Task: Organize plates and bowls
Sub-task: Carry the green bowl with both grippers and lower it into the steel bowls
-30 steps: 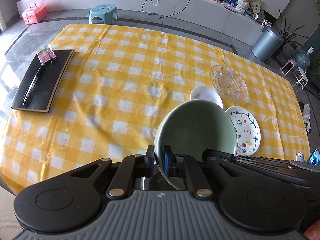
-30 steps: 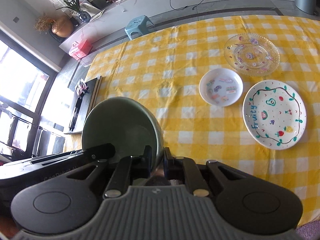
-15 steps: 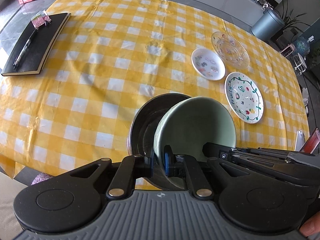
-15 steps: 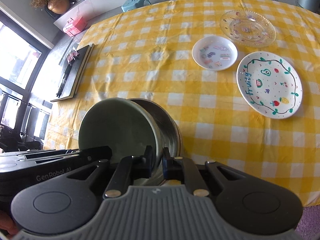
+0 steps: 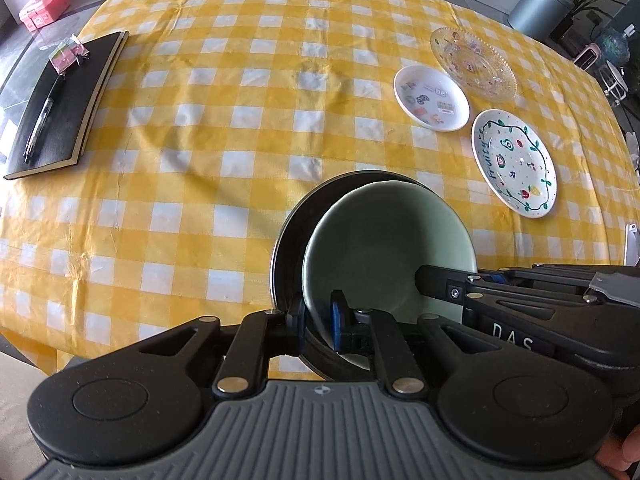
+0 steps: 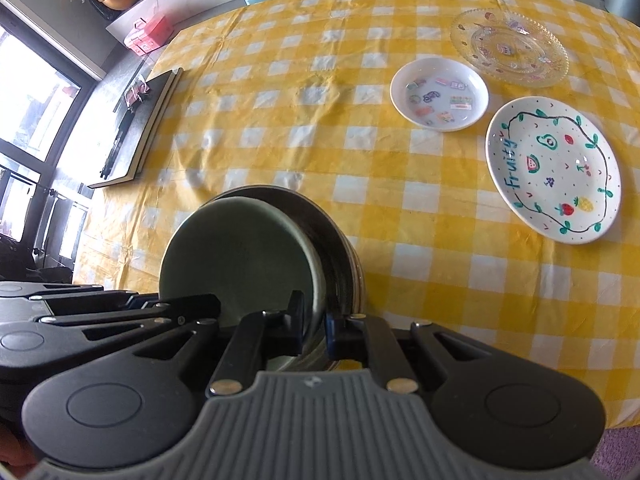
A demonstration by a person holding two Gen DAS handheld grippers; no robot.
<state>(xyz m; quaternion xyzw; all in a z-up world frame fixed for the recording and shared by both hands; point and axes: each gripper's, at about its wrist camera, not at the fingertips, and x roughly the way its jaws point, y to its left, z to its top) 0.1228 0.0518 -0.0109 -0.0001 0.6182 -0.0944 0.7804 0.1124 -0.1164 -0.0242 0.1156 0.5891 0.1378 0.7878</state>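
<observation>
A smooth, round green bowl (image 5: 390, 248) is being gripped by its rim from both sides — pinched by the left gripper (image 5: 320, 316) and the right gripper (image 6: 314, 322) — and held inside a dark metal bowl (image 6: 340, 236). Three dishes are lying ahead of the fingers, to their right: a ridged glass plate (image 5: 472, 64), a small white dish (image 5: 431, 98), a painted plate (image 6: 552, 170). A yellow checked cloth (image 5: 240, 120) is covering the table.
</observation>
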